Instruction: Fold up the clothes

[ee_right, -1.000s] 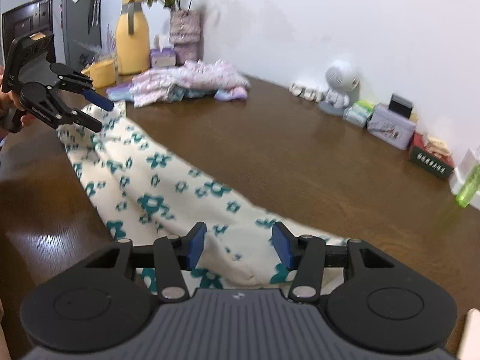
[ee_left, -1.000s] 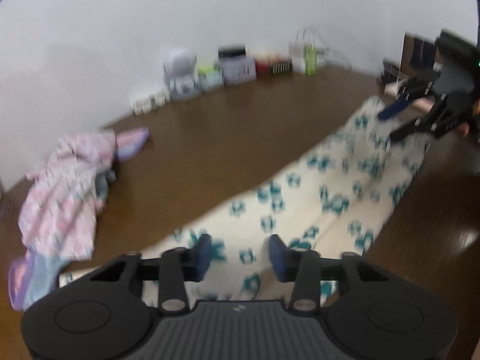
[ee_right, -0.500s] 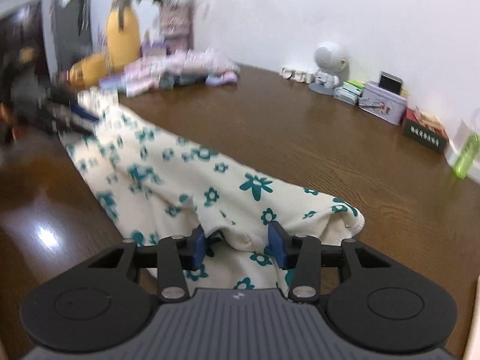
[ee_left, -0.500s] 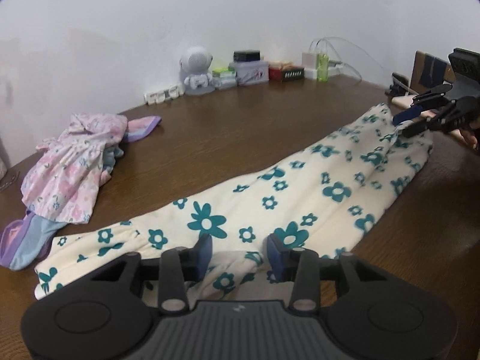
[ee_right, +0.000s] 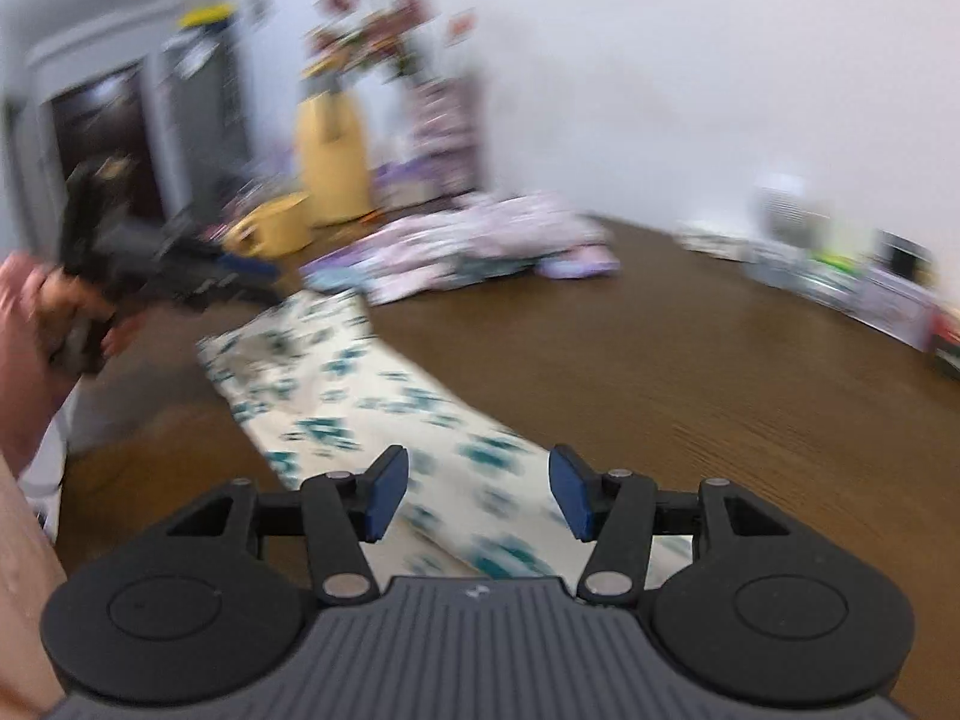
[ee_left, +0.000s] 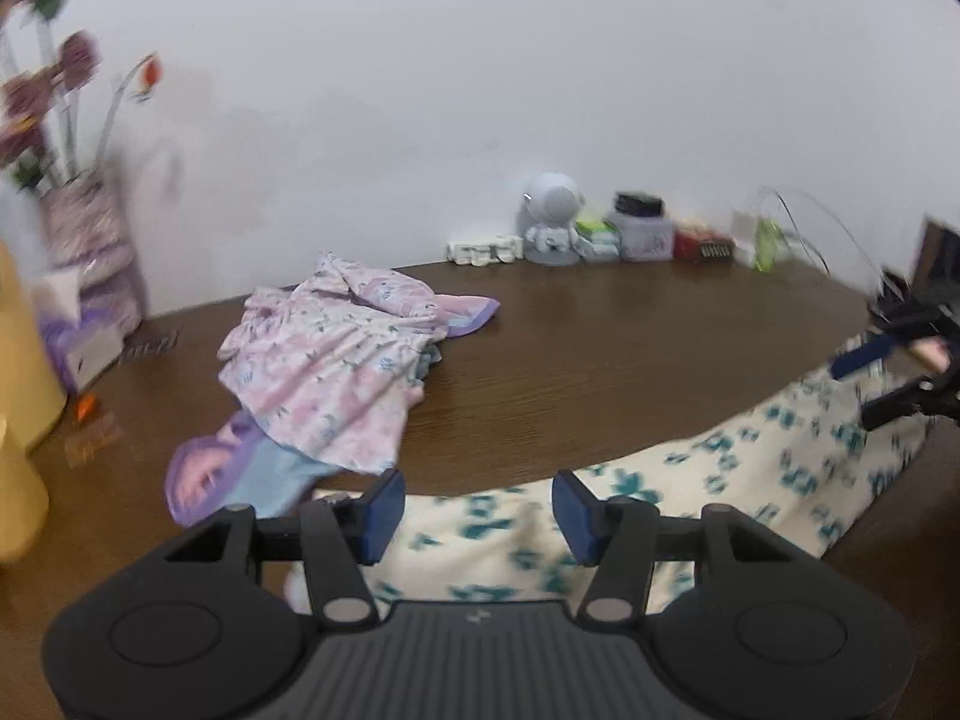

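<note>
Soft printed cloth garment on seemingly glossy wood-grain table

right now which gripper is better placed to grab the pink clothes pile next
Left. The pink clothes pile lies just ahead of the left gripper; from the right gripper it sits far across the table. Both are opening, nothing held.

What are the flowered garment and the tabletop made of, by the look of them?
The flowered garment looks like soft, matte woven or knit cloth: it lies limp and rumpled. The tabletop looks like dark wood or wood-look laminate, semi-gloss: grain lines show and it carries a faint sheen.
</note>
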### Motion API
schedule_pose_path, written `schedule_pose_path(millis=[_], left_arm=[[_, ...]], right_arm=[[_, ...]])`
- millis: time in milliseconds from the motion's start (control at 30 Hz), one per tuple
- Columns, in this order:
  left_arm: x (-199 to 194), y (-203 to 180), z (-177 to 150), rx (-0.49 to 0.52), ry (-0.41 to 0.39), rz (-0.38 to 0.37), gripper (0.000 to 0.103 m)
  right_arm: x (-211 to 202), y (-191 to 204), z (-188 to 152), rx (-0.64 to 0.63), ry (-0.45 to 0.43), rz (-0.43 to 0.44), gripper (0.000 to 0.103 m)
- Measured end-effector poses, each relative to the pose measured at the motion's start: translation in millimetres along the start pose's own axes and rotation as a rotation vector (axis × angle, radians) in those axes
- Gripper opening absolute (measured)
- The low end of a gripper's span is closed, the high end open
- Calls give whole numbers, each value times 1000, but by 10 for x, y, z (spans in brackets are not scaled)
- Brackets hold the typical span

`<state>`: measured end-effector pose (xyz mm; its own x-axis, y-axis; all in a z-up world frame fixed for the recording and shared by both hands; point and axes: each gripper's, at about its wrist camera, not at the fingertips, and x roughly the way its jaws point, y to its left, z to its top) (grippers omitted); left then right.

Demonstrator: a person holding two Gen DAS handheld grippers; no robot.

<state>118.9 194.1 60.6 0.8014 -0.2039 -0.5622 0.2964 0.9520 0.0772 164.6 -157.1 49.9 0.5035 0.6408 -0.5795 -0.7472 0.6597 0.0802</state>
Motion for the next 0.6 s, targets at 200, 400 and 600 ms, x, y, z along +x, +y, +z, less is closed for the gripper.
schedule_pose_path(millis=[200,400,600], left_arm=[[353,193,227,328,95,-186,58],[924,402,349,373,269,-504,58],[1311,516,382,371,392,-678,70]], right_arm=[[768,318,283,-33,84,47,53],[1020,340,141,50,113,36,53],[1044,372,104,59,124,8,53]])
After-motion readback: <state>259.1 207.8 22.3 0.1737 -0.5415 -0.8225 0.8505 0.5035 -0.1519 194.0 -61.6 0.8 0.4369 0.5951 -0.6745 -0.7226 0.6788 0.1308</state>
